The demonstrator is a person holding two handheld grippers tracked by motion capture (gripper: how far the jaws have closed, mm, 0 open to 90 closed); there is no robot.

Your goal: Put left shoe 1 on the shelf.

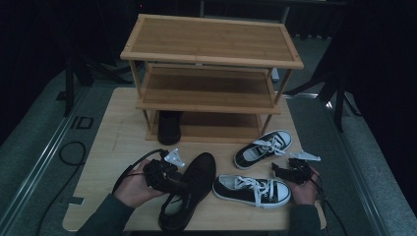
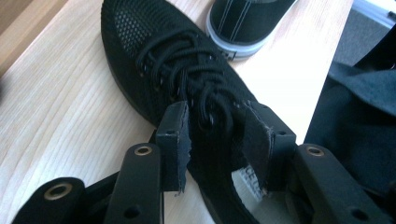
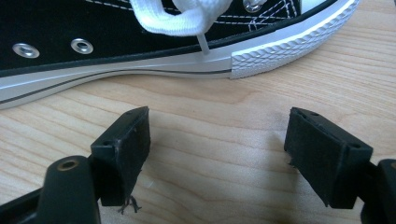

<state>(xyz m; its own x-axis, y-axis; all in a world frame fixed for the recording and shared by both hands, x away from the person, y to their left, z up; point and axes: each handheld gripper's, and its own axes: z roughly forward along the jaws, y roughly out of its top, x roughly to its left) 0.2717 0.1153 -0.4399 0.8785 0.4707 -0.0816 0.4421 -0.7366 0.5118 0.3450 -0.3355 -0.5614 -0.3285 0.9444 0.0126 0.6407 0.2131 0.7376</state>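
**Meanwhile, a black shoe gets pinched at the tongue**

Left gripper has its fingers closed on the laced tongue of the black mesh shoe, which lies on the worktop near its front edge. Right gripper rests with fingers spread, empty, just beside the black-and-white sneaker.

Shoe rack sits at the back of the tabletop, one shoe on its bottom shelf, left end. In front: mesh lace-up shoe at centre-left, toe toward the rack. To its right a canvas sneaker lies crosswise; a second sneaker lies behind it, near the rack.
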